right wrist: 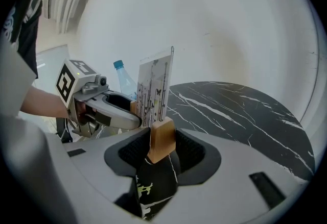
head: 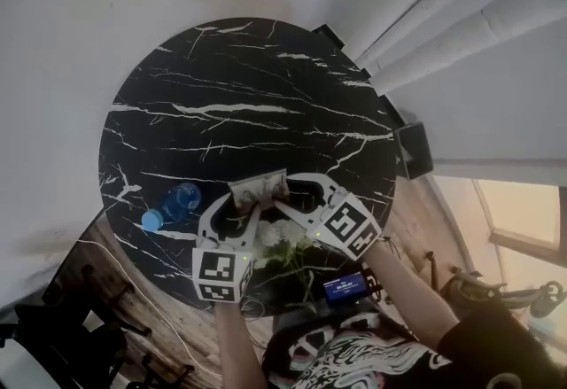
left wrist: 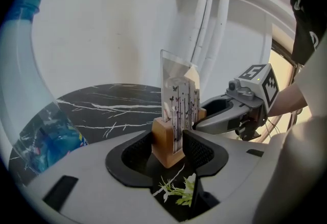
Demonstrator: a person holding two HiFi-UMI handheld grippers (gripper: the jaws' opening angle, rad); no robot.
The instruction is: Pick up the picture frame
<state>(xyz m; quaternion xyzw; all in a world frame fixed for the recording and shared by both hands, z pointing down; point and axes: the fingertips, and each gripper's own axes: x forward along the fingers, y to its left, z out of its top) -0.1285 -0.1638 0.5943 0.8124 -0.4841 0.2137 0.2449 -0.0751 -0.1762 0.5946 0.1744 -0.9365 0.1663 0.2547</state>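
The picture frame (head: 260, 190) is a clear upright panel printed with stems and butterflies, set in pale wooden end blocks. It hangs just above the black marble table (head: 239, 95), held at both ends. My left gripper (head: 251, 208) is shut on one wooden block (left wrist: 164, 141), with the panel (left wrist: 179, 100) rising between its pads. My right gripper (head: 285, 198) is shut on the other block (right wrist: 161, 139), below the panel (right wrist: 153, 90). Each gripper shows in the other's view: the right gripper (left wrist: 240, 108) and the left gripper (right wrist: 97, 105).
A blue-capped water bottle (head: 173, 206) lies on the table just left of my left gripper and looms large in the left gripper view as the bottle (left wrist: 30, 90). White flowers with green leaves (head: 279, 237) lie under the frame. A small lit device (head: 345, 287) sits at the table's near edge.
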